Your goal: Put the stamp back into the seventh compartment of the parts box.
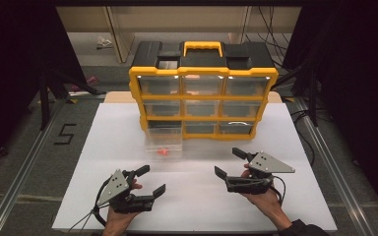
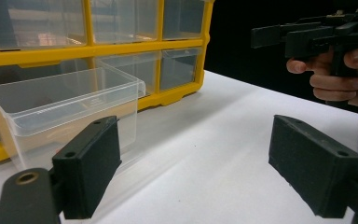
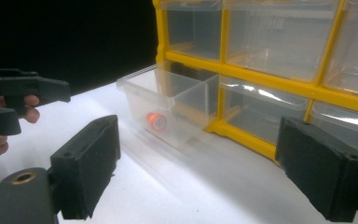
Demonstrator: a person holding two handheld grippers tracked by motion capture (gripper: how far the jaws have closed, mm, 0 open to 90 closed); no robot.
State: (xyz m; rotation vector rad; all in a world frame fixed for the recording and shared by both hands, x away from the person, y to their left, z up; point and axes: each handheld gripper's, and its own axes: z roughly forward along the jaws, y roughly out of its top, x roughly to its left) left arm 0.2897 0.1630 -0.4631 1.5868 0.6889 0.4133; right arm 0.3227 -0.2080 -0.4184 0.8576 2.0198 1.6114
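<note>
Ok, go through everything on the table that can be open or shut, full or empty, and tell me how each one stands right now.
Yellow organizer: upright at the back of the white table.
Bottom-left drawer: pulled out, resting on the table.
Small orange thing: lying inside that drawer.
Other drawers: pushed in; contents unclear.
Left gripper: open, holding nothing.
Right gripper: open, holding nothing.

I see a glossy yellow plastic organiser (image 1: 203,101) at upper centre, its clear smooth plastic drawer (image 1: 164,142) pulled out, a matt white tabletop (image 1: 197,196), and rough matt black gripper pads (image 2: 92,163).
</note>
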